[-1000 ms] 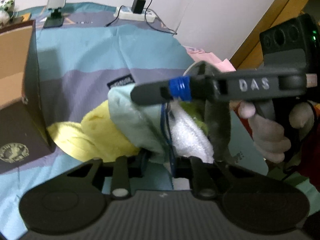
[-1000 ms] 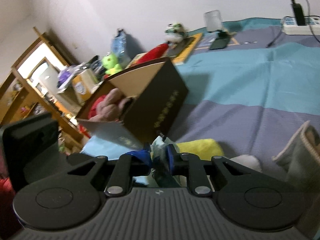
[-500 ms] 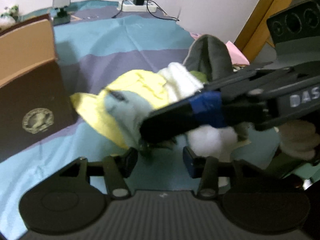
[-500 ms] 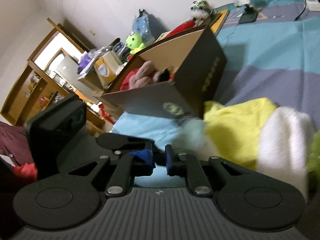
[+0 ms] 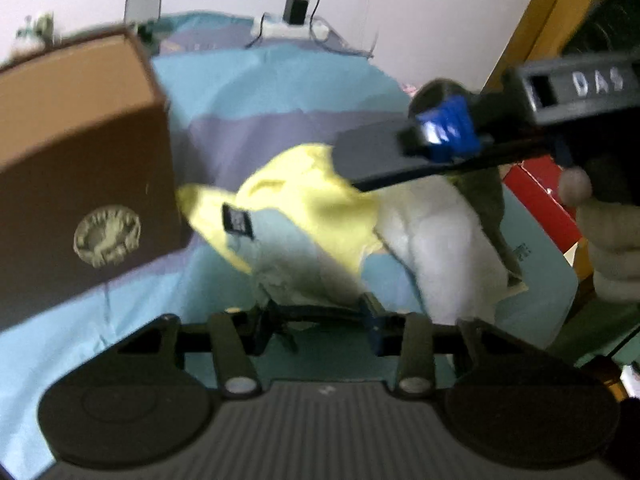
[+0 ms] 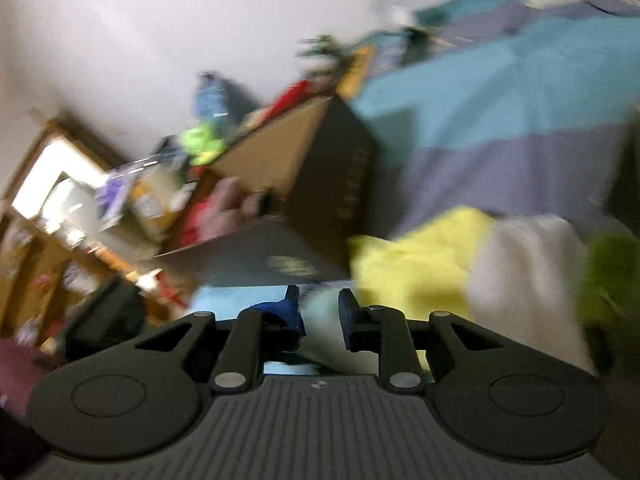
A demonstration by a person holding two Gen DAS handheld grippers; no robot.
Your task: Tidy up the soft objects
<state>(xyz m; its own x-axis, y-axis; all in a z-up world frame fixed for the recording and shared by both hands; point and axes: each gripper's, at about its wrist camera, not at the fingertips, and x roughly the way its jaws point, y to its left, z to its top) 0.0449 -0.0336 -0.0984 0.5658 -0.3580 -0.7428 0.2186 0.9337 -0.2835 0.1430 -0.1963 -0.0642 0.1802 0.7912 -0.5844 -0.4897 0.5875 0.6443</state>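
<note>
A pile of soft cloths lies on the striped bed sheet [image 5: 280,92]: a yellow one [image 5: 312,196] [image 6: 416,276], a white fluffy one [image 5: 440,248] [image 6: 528,280], a pale mint one [image 5: 296,276] [image 6: 320,328] and a dark grey-green piece [image 5: 484,196]. My left gripper [image 5: 316,320] is closing, with the mint cloth's edge between its fingers; the pads do not visibly press on it. My right gripper [image 6: 320,312] [image 5: 348,160] hovers over the yellow cloth with its jaws opening, and pale cloth shows in the gap. The brown box [image 5: 80,168] [image 6: 336,184] stands to the left of the pile.
Plush toys [image 6: 224,208] lie inside the box. A power strip [image 5: 292,28] and a phone stand [image 5: 144,0] sit at the far edge of the bed. A red box [image 5: 536,192] is at the right, and cluttered wooden shelves [image 6: 48,184] stand beyond the box.
The left gripper let go of the bundle and came closer to the box. The right gripper's jaws parted and it rose above the pile. The mint cloth now lies at the left fingertips.
</note>
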